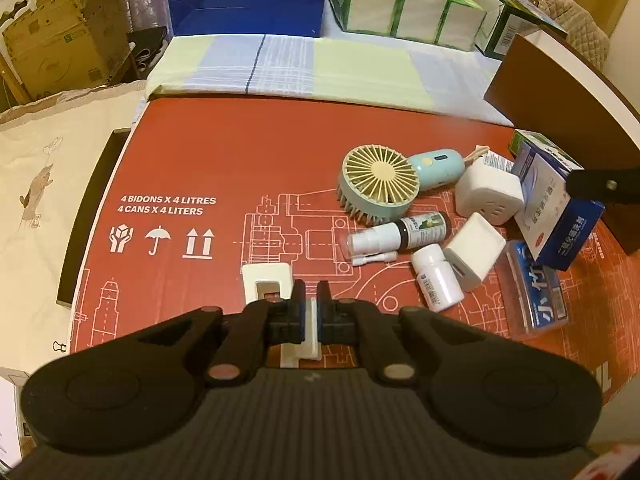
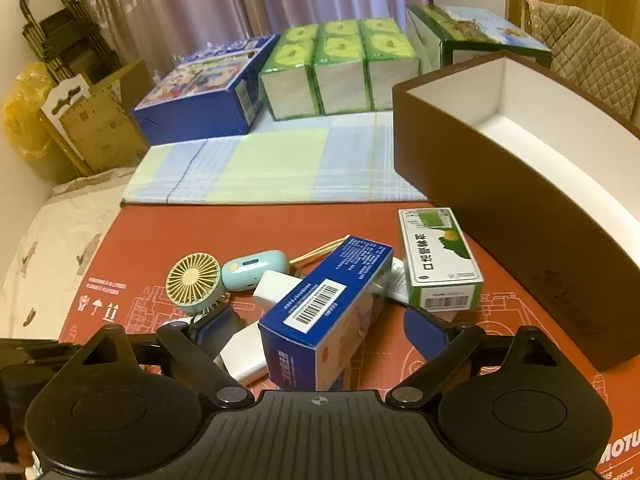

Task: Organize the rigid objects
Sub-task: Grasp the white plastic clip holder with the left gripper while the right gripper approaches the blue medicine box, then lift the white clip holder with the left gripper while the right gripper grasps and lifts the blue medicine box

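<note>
Left gripper [image 1: 311,300] pinches a flat white plastic holder [image 1: 267,280] on the red cardboard sheet [image 1: 208,152]. Right gripper [image 2: 320,332] stands wide around the tilted blue medicine box [image 2: 324,312], pads apart from it, beside the brown open box [image 2: 500,184].

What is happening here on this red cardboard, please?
A person with a gripper in each hand is sorting small items. The left gripper is shut on a thin white plastic piece at the near edge of the red cardboard. The right gripper stands open around a blue box, not yet pressing it. The fan, bottles and other boxes lie in a pile, and the brown box beside them looks empty.
</note>
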`<state>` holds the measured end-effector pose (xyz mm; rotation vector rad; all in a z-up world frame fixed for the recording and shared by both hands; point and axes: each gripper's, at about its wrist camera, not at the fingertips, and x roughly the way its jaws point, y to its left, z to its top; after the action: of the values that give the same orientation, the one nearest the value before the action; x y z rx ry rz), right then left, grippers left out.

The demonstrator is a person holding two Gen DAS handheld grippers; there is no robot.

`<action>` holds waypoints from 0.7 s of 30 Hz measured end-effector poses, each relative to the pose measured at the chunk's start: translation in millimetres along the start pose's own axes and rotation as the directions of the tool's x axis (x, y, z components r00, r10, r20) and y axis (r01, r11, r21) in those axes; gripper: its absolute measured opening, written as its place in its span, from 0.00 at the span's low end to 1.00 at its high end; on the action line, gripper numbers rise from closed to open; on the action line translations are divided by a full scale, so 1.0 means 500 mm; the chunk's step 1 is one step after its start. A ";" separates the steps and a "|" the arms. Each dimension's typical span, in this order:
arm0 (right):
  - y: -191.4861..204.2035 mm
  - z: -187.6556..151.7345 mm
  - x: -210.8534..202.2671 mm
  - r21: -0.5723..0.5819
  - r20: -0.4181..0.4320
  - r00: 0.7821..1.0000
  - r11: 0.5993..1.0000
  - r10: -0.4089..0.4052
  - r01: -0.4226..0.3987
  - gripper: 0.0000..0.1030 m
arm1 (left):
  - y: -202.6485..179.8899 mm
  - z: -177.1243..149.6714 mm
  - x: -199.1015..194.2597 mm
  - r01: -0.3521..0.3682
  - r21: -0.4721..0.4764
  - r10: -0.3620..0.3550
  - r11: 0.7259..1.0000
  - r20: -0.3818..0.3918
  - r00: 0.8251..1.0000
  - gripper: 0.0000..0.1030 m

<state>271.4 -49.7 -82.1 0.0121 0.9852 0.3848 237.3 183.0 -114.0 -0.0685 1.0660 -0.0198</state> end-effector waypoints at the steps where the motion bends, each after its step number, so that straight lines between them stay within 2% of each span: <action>1: 0.001 0.000 0.006 0.001 -0.005 1.000 1.000 -0.001 0.001 0.81 | 0.002 0.000 -0.001 0.003 0.001 -0.003 1.000 0.000 1.000 0.05; 2: 0.001 0.000 0.012 0.001 -0.012 1.000 1.000 -0.004 0.004 0.79 | 0.002 0.000 -0.002 0.004 0.000 -0.004 1.000 0.001 1.000 0.07; 4: -0.001 -0.003 0.023 -0.002 -0.028 1.000 1.000 -0.009 0.008 0.68 | 0.004 -0.002 -0.007 0.011 0.006 -0.011 1.000 0.003 1.000 0.11; 5: -0.003 -0.006 0.028 -0.005 -0.043 0.999 1.000 -0.011 0.011 0.64 | 0.004 -0.004 -0.011 0.014 0.009 -0.014 1.000 0.004 1.000 0.17; 6: -0.005 -0.011 0.028 -0.004 -0.052 0.999 1.000 -0.007 0.007 0.53 | 0.006 -0.006 -0.015 0.017 0.012 -0.017 1.000 0.004 1.000 0.22; 7: -0.010 -0.015 0.029 -0.003 -0.061 0.998 1.000 -0.002 0.002 0.47 | 0.008 -0.009 -0.020 0.019 0.016 -0.019 1.000 0.001 1.000 0.24; 9: -0.017 -0.025 0.020 -0.017 -0.057 0.998 1.000 -0.009 0.008 0.41 | 0.011 -0.014 -0.026 0.017 0.022 -0.017 1.000 -0.004 1.000 0.27; 13: -0.037 -0.047 -0.005 -0.043 -0.052 0.999 0.999 0.002 -0.004 0.38 | 0.020 -0.021 -0.036 0.004 0.020 -0.004 1.000 0.000 1.000 0.30; 18: -0.072 -0.083 -0.036 -0.044 -0.056 0.998 0.999 -0.004 0.002 0.37 | 0.025 -0.023 -0.038 -0.016 0.011 0.015 1.000 0.012 1.000 0.40; 21: -0.088 -0.104 -0.046 -0.033 -0.063 0.998 0.999 0.000 -0.002 0.37 | 0.016 -0.025 -0.022 -0.023 0.025 0.023 0.999 -0.006 1.000 0.42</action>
<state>231.8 -106.8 -100.6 -0.0298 1.0408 0.4042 221.1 191.1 -110.9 -0.0338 1.0725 -0.0128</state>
